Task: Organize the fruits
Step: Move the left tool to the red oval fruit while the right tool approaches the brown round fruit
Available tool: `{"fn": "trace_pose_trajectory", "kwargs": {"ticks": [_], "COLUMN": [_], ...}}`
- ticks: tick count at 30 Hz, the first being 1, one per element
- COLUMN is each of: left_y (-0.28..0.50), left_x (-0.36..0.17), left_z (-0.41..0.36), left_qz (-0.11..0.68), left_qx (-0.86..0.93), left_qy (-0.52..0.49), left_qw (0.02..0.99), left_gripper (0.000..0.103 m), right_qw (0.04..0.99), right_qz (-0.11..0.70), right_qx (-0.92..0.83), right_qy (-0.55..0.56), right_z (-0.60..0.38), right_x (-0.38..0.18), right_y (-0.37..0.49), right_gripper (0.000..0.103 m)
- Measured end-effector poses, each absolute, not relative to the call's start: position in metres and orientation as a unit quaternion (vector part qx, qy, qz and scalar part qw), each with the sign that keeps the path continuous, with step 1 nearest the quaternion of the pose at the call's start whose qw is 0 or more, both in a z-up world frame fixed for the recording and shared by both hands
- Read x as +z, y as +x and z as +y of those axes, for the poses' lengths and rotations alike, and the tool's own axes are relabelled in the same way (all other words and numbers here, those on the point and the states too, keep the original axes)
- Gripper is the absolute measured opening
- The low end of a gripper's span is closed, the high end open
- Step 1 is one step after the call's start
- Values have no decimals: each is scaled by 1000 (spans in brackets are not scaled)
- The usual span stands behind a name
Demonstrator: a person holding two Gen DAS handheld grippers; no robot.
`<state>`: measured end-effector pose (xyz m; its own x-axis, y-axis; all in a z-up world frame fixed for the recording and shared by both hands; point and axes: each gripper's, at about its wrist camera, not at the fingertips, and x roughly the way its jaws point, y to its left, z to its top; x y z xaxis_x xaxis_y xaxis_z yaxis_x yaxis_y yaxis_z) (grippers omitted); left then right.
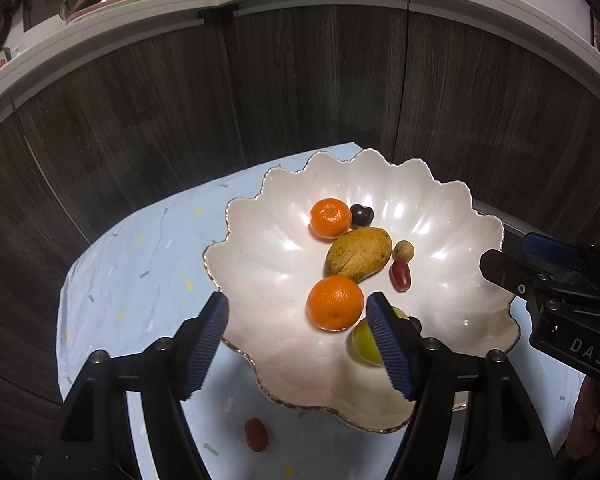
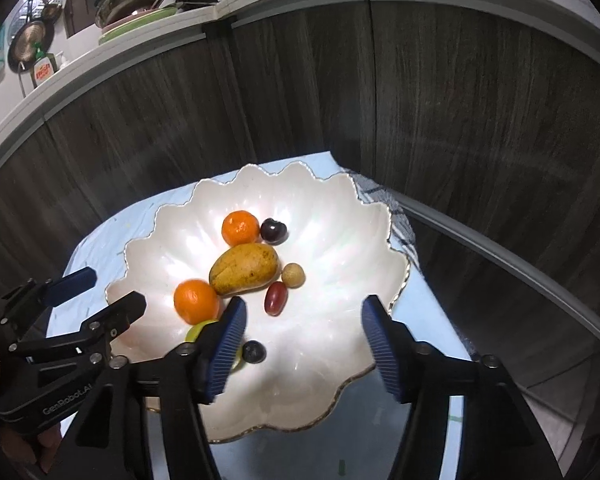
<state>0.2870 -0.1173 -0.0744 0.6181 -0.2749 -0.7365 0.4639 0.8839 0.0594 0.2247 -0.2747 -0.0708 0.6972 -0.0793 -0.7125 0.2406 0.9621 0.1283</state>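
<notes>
A white scalloped bowl (image 1: 268, 264) (image 2: 340, 240) holds two oranges (image 1: 335, 303) (image 2: 196, 301), a yellow mango (image 1: 359, 254) (image 2: 245, 268), a dark cherry (image 1: 361, 215) (image 2: 273, 231), a tan round fruit (image 1: 403, 250) (image 2: 293, 275), a red grape (image 1: 399, 275) (image 2: 276, 298), a green fruit (image 1: 364, 340) (image 2: 196, 330) and a dark blueberry (image 2: 253, 351). A second red grape (image 1: 256, 434) lies on the cloth outside the bowl. My left gripper (image 1: 298, 346) is open and empty over the bowl's near rim. My right gripper (image 2: 304, 350) is open and empty over the bowl.
The bowl stands on a pale blue patterned cloth (image 1: 140, 264) on a small table. Dark wood cabinet fronts (image 1: 180, 112) rise behind it. A white counter (image 1: 100, 28) above carries pots and dishes. The right gripper's body (image 1: 560, 300) hangs at the bowl's right edge.
</notes>
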Motion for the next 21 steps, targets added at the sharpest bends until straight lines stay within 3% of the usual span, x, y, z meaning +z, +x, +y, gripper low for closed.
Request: {"fn": "trace_pose_trajectory", "kwargs": {"ticks": [21], "left_y": [251], "left_x": [-46], "left_z": [-89], "left_qz": [355], "left_qx": [-202], "left_qy": [126], "left_qw": [904], "left_gripper": [82], "right_qw": [923], "right_qz": [350], "right_qx": [-120], "right_qy": [110], "right_z": [-253], "right_x": [-47], "right_y": [185], "right_gripper": [73]}}
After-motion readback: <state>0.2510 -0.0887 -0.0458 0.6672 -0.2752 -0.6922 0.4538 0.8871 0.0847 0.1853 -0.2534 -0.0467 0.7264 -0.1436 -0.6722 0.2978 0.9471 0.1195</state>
